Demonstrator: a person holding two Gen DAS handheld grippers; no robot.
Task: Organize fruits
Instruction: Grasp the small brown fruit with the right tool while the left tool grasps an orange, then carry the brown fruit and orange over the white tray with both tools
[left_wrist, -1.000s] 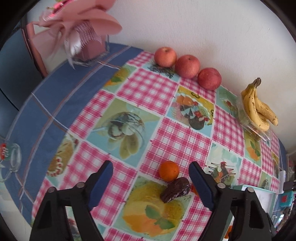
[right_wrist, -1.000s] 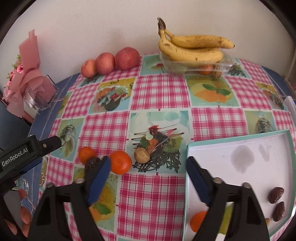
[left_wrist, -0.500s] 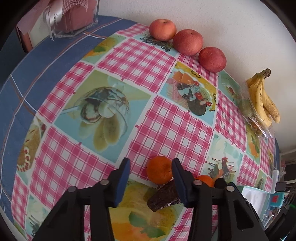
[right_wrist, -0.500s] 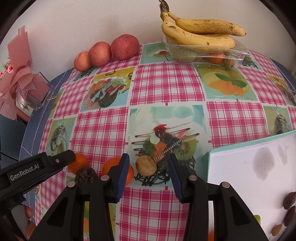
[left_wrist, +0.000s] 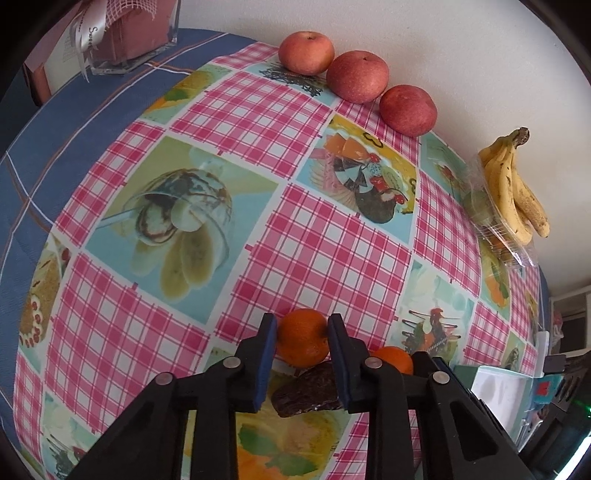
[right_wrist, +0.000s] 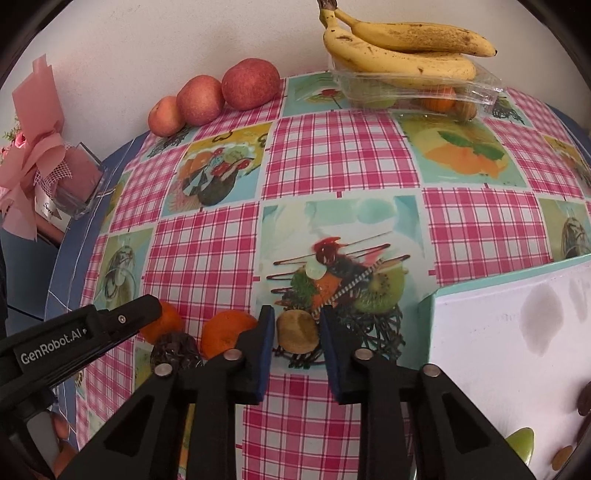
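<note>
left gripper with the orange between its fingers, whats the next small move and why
Probably a short, straight lift. The left gripper has its blue pads against both sides of the orange, so it looks shut on it, yet the fruit seems to sit on the tablecloth. A date lies right against it, so a sideways drag might roll that; the white tray can come after.
</note>
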